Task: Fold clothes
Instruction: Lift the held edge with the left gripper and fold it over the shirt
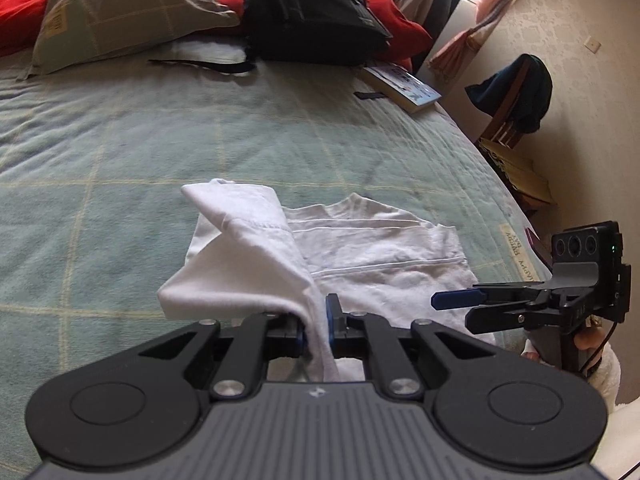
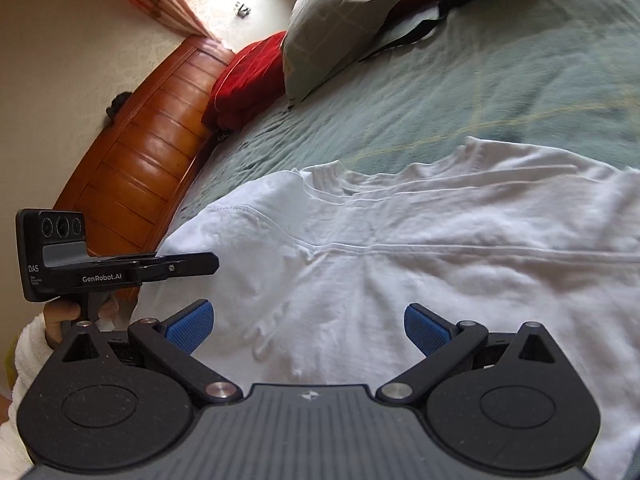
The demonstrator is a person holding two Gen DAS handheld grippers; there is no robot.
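A white T-shirt (image 1: 372, 256) lies on the green bedspread (image 1: 120, 152), its collar towards the pillows. My left gripper (image 1: 318, 330) is shut on a fold of the white T-shirt, lifting its left side up and over the body. In the left wrist view my right gripper (image 1: 460, 299) hovers at the shirt's right edge, seen side-on. In the right wrist view my right gripper (image 2: 310, 328) stands open just above the white T-shirt (image 2: 440, 240), nothing between its blue pads (image 2: 188, 326). My left gripper (image 2: 192, 266) shows at the left, over the shirt's sleeve.
A grey pillow (image 1: 128, 8), red bedding (image 1: 400, 20), a black backpack (image 1: 312, 8) and a book (image 1: 404, 86) lie at the head of the bed. A chair (image 1: 516, 100) draped with dark cloth stands right of the bed. A wooden footboard (image 2: 140, 148) borders the left side.
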